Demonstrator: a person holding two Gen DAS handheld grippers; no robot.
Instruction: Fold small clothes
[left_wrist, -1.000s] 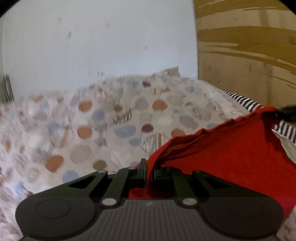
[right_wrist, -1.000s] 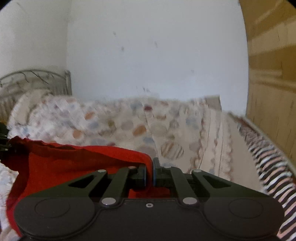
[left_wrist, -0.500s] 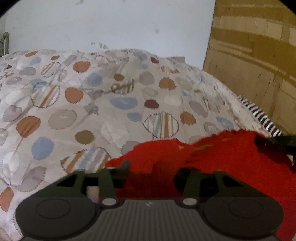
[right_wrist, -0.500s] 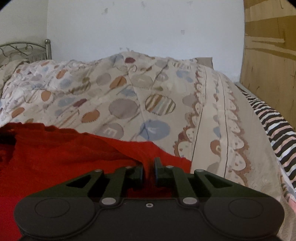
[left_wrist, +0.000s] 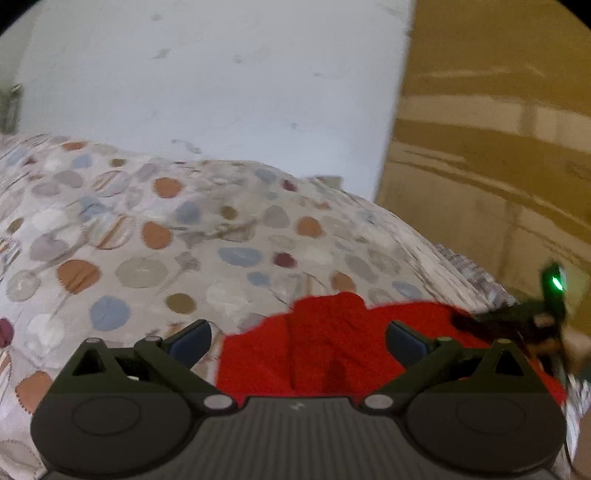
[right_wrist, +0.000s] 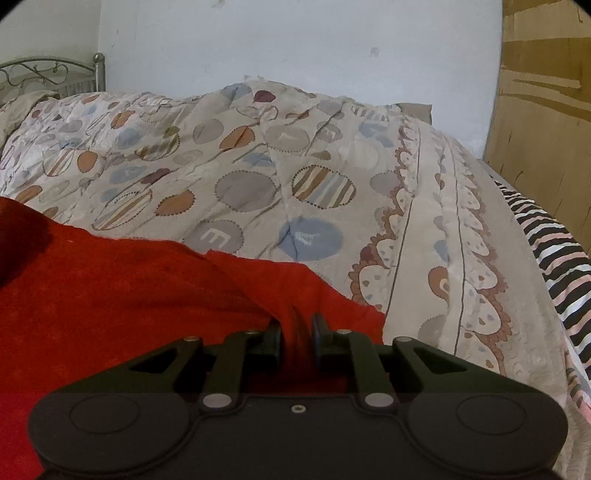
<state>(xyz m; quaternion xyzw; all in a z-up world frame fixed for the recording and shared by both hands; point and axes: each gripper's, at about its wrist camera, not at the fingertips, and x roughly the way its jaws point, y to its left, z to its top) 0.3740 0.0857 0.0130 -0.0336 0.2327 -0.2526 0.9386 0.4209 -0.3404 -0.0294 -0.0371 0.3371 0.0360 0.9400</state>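
Note:
A red garment (left_wrist: 332, 347) lies on the patterned quilt (left_wrist: 155, 258). In the left wrist view my left gripper (left_wrist: 297, 341) is wide open above it, with nothing between its fingers. The right gripper shows at the far right edge of that view (left_wrist: 517, 321), blurred. In the right wrist view the red garment (right_wrist: 110, 295) spreads to the left, and my right gripper (right_wrist: 296, 334) is shut on a pinched fold of its right edge.
The quilt (right_wrist: 295, 177) covers the bed. A striped sheet (right_wrist: 554, 258) runs along its right side. A wooden panel (right_wrist: 546, 92) stands at the right, a white wall behind, a metal bed frame (right_wrist: 51, 74) at the far left.
My left gripper opened and let go of the red garment, then lifted slightly. The garment dropped onto the quilt. My right gripper stays shut on its edge.

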